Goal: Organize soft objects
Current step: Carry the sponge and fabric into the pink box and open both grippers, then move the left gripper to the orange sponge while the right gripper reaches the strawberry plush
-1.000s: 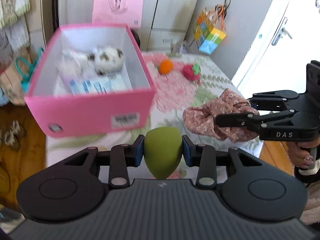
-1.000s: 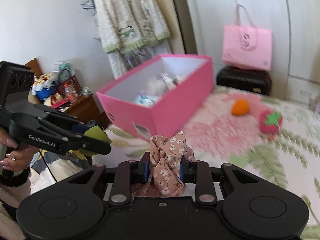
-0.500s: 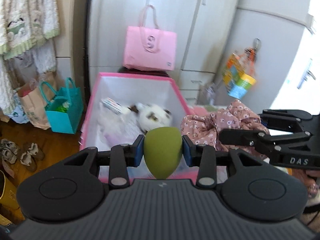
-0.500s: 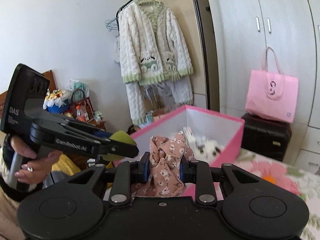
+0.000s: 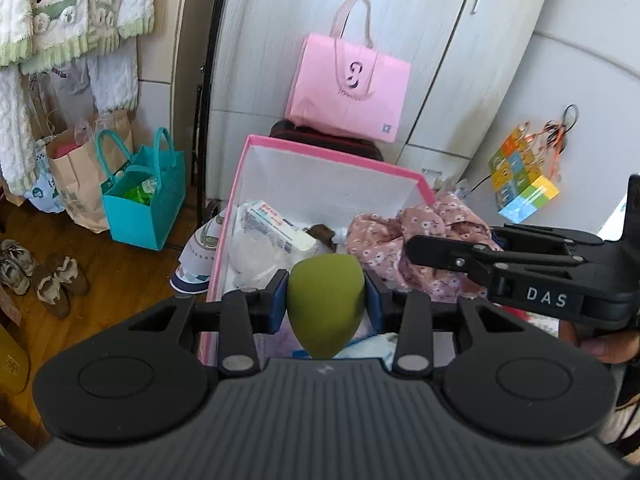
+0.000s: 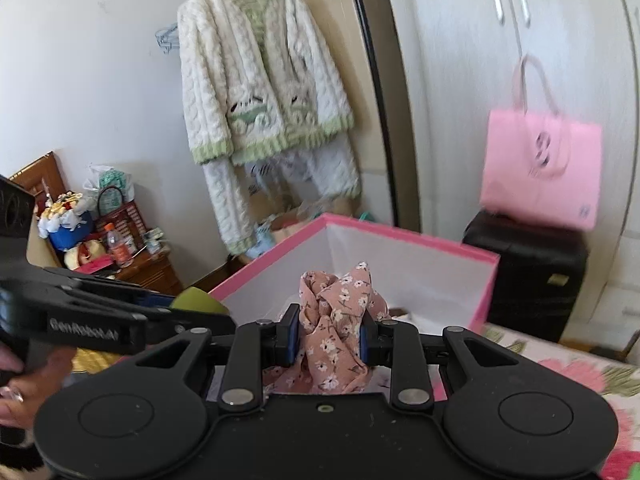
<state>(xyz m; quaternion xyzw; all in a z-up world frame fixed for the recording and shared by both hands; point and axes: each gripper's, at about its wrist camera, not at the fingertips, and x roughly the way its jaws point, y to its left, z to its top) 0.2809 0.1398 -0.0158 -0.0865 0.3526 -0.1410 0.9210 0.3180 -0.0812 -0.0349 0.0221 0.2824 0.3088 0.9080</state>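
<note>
My left gripper (image 5: 326, 304) is shut on an olive-green egg-shaped sponge (image 5: 326, 300), held over the near end of the pink storage box (image 5: 332, 152). Just to its right, my right gripper (image 6: 328, 338) is shut on a pink floral scrunchie (image 6: 334, 344), also above the box (image 6: 400, 236). In the left wrist view the scrunchie (image 5: 408, 232) hangs over the box's right side from the right gripper (image 5: 416, 246). In the right wrist view the sponge (image 6: 198, 300) shows at the left in the left gripper (image 6: 216, 314). A white carton (image 5: 276, 222) and clear plastic packets lie inside the box.
A pink tote bag (image 5: 348, 88) sits on a black case (image 6: 528, 272) behind the box. A teal bag (image 5: 140, 204), paper bags and shoes (image 5: 52, 280) stand on the wooden floor at left. A colourful cube (image 5: 520, 188) hangs on the right. The floral bedspread (image 6: 560, 368) lies lower right.
Both grippers have swept across from beside the bed until they hang over the pink box. The sponge and the scrunchie stay gripped throughout.
</note>
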